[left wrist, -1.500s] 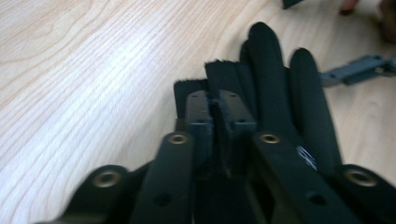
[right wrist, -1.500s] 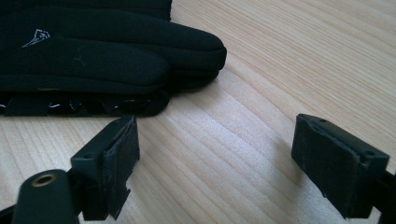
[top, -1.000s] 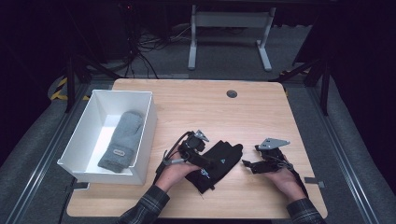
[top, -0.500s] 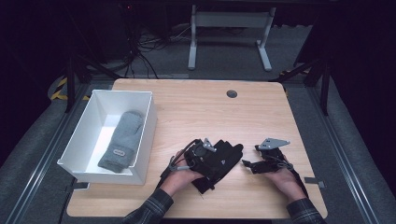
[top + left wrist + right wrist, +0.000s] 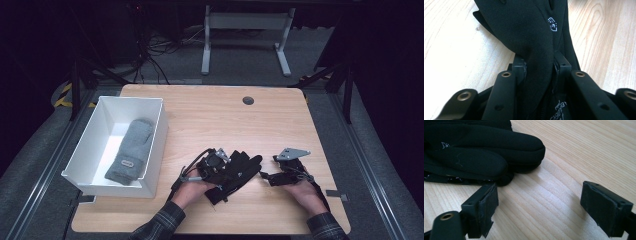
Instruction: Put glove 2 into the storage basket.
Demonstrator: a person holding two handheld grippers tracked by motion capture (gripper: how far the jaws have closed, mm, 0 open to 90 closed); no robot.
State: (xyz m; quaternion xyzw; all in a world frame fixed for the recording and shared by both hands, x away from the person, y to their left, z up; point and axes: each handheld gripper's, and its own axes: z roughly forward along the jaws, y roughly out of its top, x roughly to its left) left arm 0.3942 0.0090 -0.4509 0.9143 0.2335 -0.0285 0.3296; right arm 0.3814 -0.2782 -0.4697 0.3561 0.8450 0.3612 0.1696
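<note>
Lay flat on the wooden worktop (image 5: 210,120): black glove (image 5: 239,170), cuff pinched between the closed jaws of the left hand-held gripper (image 5: 539,68), fingertips just ahead of the right hand-held gripper (image 5: 537,207), jaws spread wide, holding nothing.

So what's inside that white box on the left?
One grey mitten lies along the floor of the white box, its cuff toward the person. A small label shows near the cuff, too small to read. The near wall hides the box's front corner, and whatever lies under the mitten is covered.
</note>
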